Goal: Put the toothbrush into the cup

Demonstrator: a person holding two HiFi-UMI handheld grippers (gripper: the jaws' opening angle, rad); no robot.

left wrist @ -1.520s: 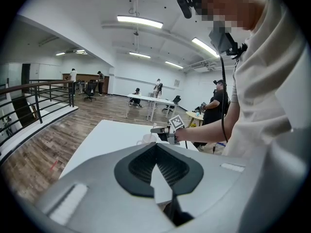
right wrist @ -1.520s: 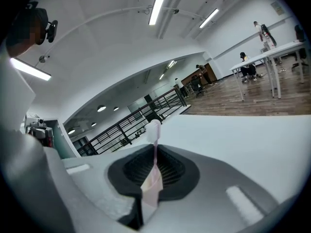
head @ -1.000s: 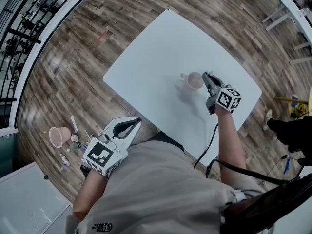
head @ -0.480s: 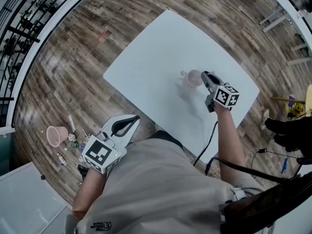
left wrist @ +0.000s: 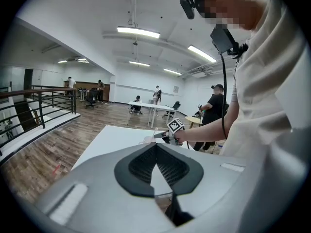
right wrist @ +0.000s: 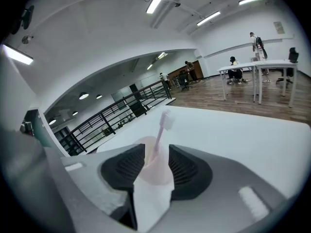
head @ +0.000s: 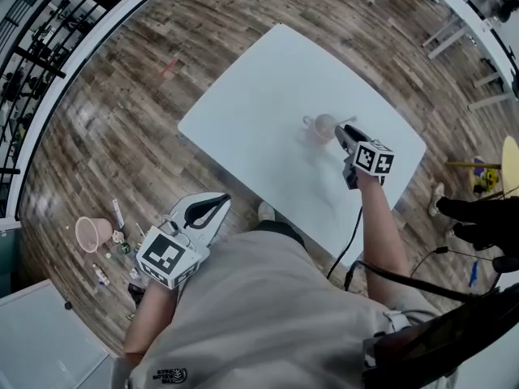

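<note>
Fingers (right wrist: 121, 171) of right gripper (head: 340, 133) wide around cup (head: 324, 125) toward bench's (head: 259, 104) right corner. Toothbrush (right wrist: 162, 127) standing inside, so probably no grip needed. Left gripper (head: 227, 199) fingers (left wrist: 170, 171) pressed together, empty, off bench.

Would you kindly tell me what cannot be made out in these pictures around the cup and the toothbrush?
- Toothbrush, lower handle: right gripper view, hidden inside the pink cup.
- Whether the right gripper claw pads touch the cup: too small in the head view, and the edges merge in the right gripper view.
- Small items on the floor: head view, too small to name.
</note>
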